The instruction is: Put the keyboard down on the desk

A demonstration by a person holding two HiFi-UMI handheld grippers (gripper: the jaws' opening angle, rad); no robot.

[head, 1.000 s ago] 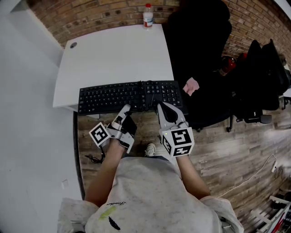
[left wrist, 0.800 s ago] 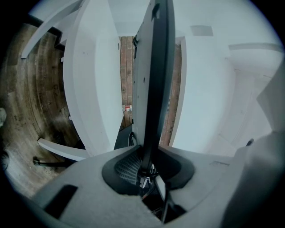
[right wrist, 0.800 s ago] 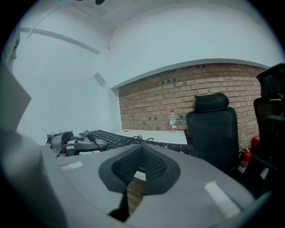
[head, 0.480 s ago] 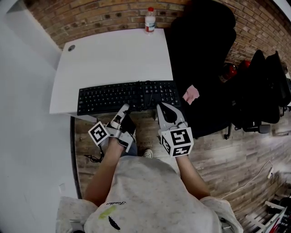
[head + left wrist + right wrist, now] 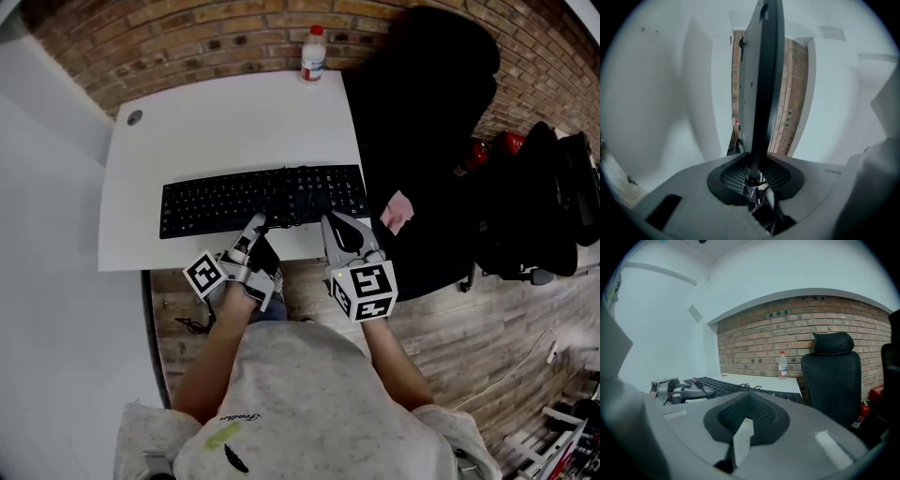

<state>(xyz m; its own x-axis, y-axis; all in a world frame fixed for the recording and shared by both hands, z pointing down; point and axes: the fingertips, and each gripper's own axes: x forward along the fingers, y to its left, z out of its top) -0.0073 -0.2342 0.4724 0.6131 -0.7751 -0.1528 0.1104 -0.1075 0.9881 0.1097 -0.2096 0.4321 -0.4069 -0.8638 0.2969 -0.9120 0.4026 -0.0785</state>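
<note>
The black keyboard [image 5: 262,199] lies lengthwise over the white desk [image 5: 225,122], near its front edge; whether it rests on the top I cannot tell. My left gripper [image 5: 255,223] is shut on the keyboard's near edge. In the left gripper view the keyboard [image 5: 761,84] stands edge-on between the pads of that gripper [image 5: 753,176]. My right gripper [image 5: 332,221] touches the near edge further right. Its jaws [image 5: 749,397] are shut with nothing between them, and the keyboard [image 5: 717,384] lies just beyond their tip.
A plastic bottle [image 5: 313,54] stands at the desk's far edge by the brick wall. A black office chair [image 5: 422,122] with a pink scrap [image 5: 397,212] on it is right of the desk. Black bags [image 5: 544,206] and a red extinguisher [image 5: 487,150] sit further right.
The keyboard has moved forward from overhanging the desk's front edge to lying over the desktop, with both grippers following it.
</note>
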